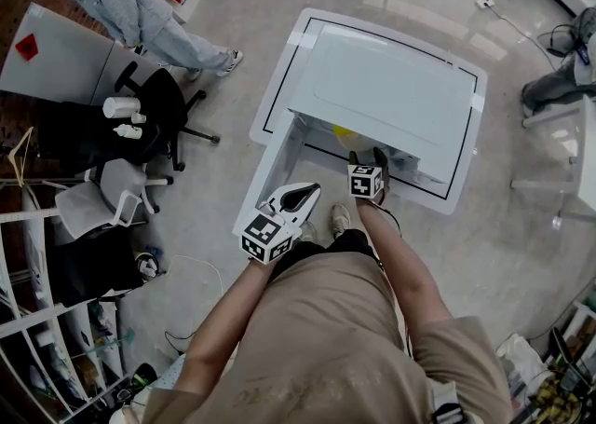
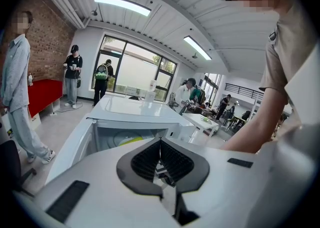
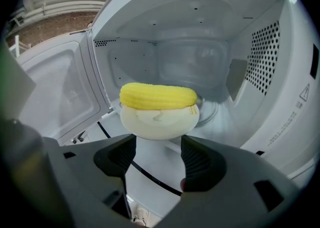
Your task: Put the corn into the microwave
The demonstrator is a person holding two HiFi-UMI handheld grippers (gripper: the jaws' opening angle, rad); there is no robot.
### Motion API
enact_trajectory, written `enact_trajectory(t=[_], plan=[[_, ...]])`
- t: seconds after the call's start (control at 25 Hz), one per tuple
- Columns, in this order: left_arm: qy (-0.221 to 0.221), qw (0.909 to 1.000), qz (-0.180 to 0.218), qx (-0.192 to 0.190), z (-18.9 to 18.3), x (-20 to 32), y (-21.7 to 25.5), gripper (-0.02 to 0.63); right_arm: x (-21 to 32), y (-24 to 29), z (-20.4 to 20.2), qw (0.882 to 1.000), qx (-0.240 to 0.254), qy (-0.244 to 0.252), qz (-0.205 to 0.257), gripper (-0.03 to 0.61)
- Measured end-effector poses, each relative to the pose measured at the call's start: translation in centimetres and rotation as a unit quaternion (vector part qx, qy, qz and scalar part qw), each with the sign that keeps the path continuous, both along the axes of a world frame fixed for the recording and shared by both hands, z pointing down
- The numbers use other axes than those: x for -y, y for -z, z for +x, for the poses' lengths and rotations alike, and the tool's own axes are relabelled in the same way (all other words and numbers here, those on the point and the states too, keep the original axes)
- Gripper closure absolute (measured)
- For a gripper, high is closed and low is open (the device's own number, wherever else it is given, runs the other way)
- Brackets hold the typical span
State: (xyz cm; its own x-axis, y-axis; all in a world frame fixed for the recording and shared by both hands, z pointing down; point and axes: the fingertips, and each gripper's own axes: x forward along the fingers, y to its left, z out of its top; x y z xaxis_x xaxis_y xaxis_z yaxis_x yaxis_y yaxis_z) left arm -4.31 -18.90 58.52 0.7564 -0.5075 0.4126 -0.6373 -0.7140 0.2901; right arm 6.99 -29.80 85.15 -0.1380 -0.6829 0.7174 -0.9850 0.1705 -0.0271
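Observation:
A yellow corn cob (image 3: pixel 158 96) lies on a white bowl (image 3: pixel 160 124). My right gripper (image 3: pixel 158 144) is shut on the bowl's base and holds it at the mouth of the open white microwave (image 3: pixel 220 36), in front of the glass turntable (image 3: pixel 210 111). From the head view, the right gripper (image 1: pixel 365 156) reaches under the microwave's (image 1: pixel 391 87) front edge, where a bit of yellow corn (image 1: pixel 343 130) shows. The door (image 1: pixel 277 166) hangs open to the left. My left gripper (image 1: pixel 310 192) (image 2: pixel 160 144) is shut and empty, held back near my body.
The microwave stands on a white table (image 1: pixel 279 77) marked with a black line. A person in grey (image 1: pixel 130 7) stands at the far left beside black office chairs (image 1: pixel 158 101). Shelving (image 1: pixel 37 320) fills the lower left. More people (image 2: pixel 72 74) stand by the windows.

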Motion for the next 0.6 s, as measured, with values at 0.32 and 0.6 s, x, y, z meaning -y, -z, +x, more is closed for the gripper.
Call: enact_trajectory(t=[0.32,0.6], plan=[[0.006,1.0,-0.003,0.003,0.0,0.2,-0.3,0.612,1.3,-0.2,-0.3,1.0,0.009,-0.011,-0.01,0.291],[0.011,0.9999,-0.004,0.005,-0.3,0.6,-0.3,0.612,2.0,0.0,0.7,0.999,0.0,-0.032,-0.007,0.291]])
